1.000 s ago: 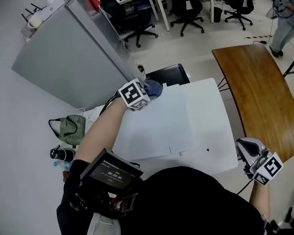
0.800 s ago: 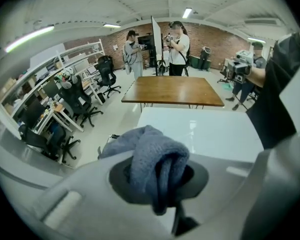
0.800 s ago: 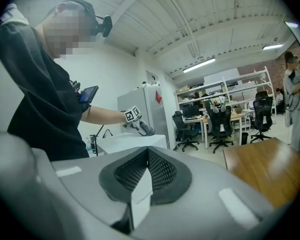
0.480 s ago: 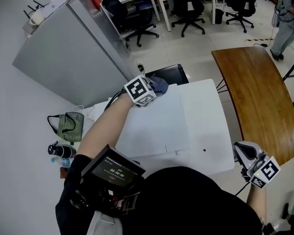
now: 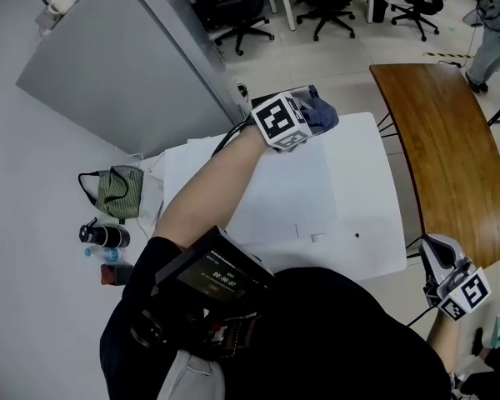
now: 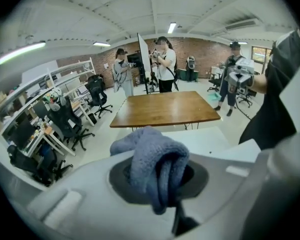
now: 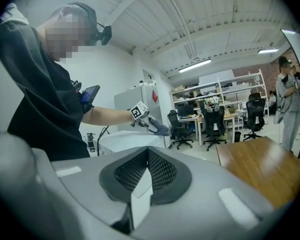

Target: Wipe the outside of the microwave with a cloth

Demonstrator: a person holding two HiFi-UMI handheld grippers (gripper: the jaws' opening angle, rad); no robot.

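Note:
The microwave shows from above as a white box top (image 5: 350, 190); in the right gripper view it is a white box (image 7: 124, 139) at the left. My left gripper (image 5: 311, 115) is at the far edge of that top, shut on a blue-grey cloth (image 5: 321, 111). In the left gripper view the cloth (image 6: 152, 166) hangs bunched between the jaws, above the white top (image 6: 205, 139). My right gripper (image 5: 435, 248) is low at the right, off the microwave, its jaws (image 7: 147, 171) shut with nothing in them.
A brown wooden table (image 5: 442, 140) stands right of the microwave. A tall grey cabinet (image 5: 125, 65) stands at the back left. A green bag (image 5: 121, 192) and a dark bottle (image 5: 104, 236) lie at the left. Office chairs and people are farther back.
My left gripper has moved to the right along the far edge of the white top, with the cloth in it. The right gripper stays low at the right.

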